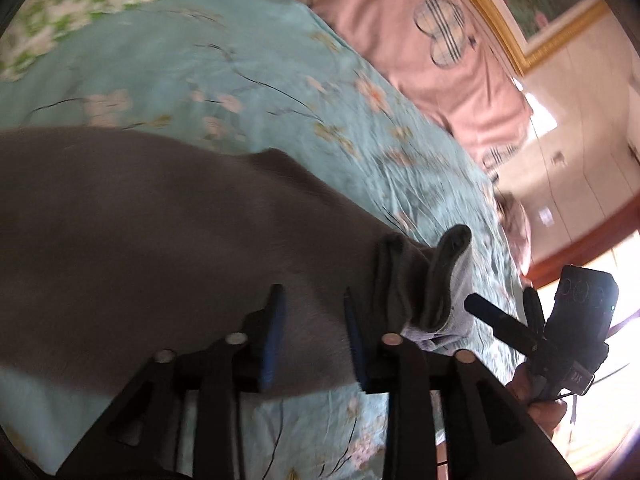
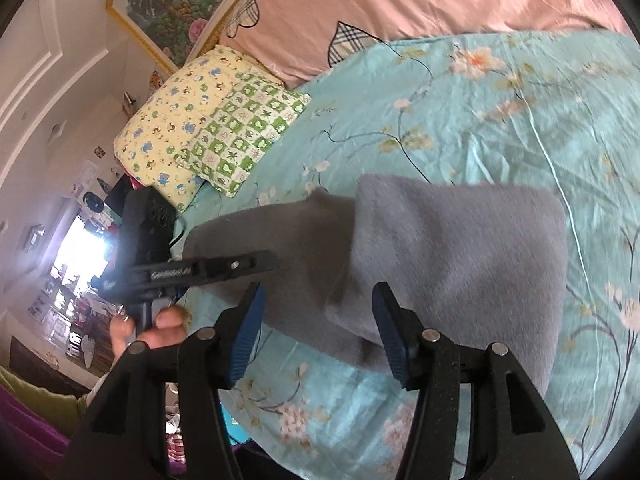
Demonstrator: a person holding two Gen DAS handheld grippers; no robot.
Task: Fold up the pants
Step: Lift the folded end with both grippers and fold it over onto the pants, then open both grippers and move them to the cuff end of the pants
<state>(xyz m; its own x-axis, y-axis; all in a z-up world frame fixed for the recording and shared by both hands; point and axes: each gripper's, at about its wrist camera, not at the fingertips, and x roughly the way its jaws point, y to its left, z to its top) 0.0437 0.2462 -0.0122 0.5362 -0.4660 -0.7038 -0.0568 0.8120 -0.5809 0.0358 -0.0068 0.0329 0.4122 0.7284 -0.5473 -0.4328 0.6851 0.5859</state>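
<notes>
My left gripper point(image 1: 314, 332) hangs over the grey pants point(image 1: 168, 240), its jaws parted with nothing pinched between the blue pads point(image 1: 276, 332); only the flat cloth shows through the gap below them. My right gripper point(image 2: 318, 336) also stands with its jaws apart, wider than the left, and the pads point(image 2: 390, 332) do not press on anything.

The pants point(image 2: 452, 256) lie on the teal flowered bedsheet point(image 2: 460, 112) right ahead of both tools. They are a soft, fuzzy grey, with a short nap that looks brushed. From my right gripper I see them folded: one thick layer sits on top with a rounded folded edge running just ahead of my pads, and a lower layer sticks out from under it toward my left gripper point(image 2: 224, 268), which is seen from the side just above that layer. From my left gripper, a bunched, ribbed cuff point(image 1: 424, 284) rises just ahead and to the right of the pads, showing a paler lining at its open end. My right gripper point(image 1: 560, 320) shows beyond the cuff, held in my hand point(image 1: 540, 404).

Farther off lie a pink cover point(image 2: 380, 4) and a green-and-yellow patterned pillow point(image 2: 208, 128).
</notes>
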